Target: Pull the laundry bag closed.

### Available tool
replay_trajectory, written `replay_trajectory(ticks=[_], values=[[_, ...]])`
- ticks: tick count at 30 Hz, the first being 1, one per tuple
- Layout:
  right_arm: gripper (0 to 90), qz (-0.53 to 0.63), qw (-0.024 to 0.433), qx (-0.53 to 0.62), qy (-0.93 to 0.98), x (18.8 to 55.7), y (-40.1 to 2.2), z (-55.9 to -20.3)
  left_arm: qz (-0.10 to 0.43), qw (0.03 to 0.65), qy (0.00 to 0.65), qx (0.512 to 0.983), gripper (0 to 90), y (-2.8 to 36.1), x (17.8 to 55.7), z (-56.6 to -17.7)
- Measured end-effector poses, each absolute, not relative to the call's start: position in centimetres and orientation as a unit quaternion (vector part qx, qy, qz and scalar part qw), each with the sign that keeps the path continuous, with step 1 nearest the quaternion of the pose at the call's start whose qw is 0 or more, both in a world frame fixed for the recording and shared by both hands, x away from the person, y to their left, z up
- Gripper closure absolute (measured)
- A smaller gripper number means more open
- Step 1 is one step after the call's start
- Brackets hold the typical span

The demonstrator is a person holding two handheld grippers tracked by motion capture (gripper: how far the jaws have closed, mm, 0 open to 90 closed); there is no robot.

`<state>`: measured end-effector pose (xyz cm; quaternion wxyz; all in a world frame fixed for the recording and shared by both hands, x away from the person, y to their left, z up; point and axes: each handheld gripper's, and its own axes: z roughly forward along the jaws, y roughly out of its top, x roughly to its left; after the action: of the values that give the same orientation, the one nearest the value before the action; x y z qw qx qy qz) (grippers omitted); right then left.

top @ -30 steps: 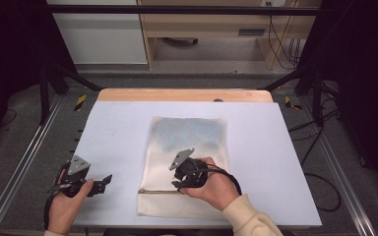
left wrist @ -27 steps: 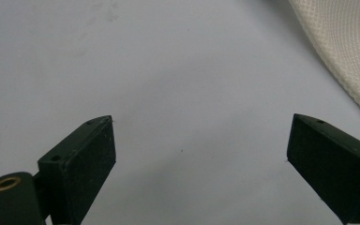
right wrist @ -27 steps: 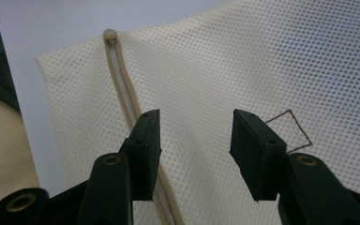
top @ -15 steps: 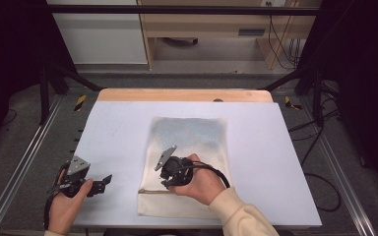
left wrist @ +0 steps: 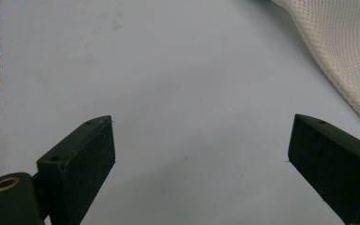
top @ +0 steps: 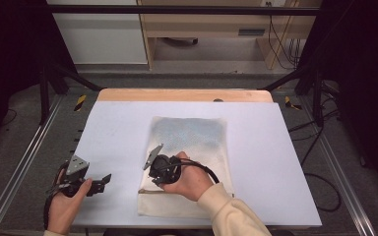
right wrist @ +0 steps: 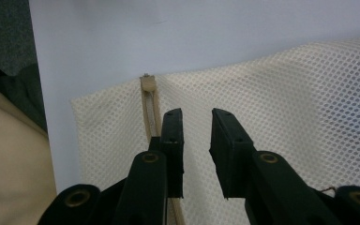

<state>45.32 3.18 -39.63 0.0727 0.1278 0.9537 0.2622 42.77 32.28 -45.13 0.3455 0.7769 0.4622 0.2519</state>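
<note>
On the white table [top: 118,128], mesh bag [right wrist: 281,93] lies beneath right hand-held gripper [right wrist: 196,117]

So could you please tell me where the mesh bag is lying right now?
In the high view the mesh bag lies flat at the table's centre, its near zipper edge under the right gripper.

Your counter [top: 118,128] lies bare to the left of the mesh bag [top: 197,137], giving free passage between your left claw [top: 101,183] and the bag's left edge. The far strip of the counter, up to the wooden edge, is unobstructed, as is the right side beyond the bag. Your right claw [right wrist: 196,140] sits low over the bag, its jaws just drawn nearly together, with the zipper [right wrist: 149,101] just beside the left jaw. Metal rails [top: 24,162] border both sides.
</note>
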Motion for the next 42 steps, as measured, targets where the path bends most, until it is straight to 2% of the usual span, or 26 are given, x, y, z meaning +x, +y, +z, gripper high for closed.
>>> replay_trajectory(ticks=[11,25,31,42], values=[[81.9,0.25,0.063,0.114,0.959,45.6,5.1,-40.0,0.263,0.351,0.473,0.764,7.8,33.5,42.7,-44.8],[82.7,0.252,0.057,0.103,0.96,45.5,6.2,-40.1,0.275,0.357,0.481,0.752,8.0,33.9,42.7,-44.5],[81.4,0.255,0.045,0.104,0.96,45.7,6.7,-40.2,0.256,0.369,0.479,0.754,8.8,34.3,42.9,-44.6],[80.6,0.256,0.034,0.094,0.962,45.6,8.0,-40.7,0.258,0.364,0.481,0.754,8.4,34.3,42.9,-44.7]])
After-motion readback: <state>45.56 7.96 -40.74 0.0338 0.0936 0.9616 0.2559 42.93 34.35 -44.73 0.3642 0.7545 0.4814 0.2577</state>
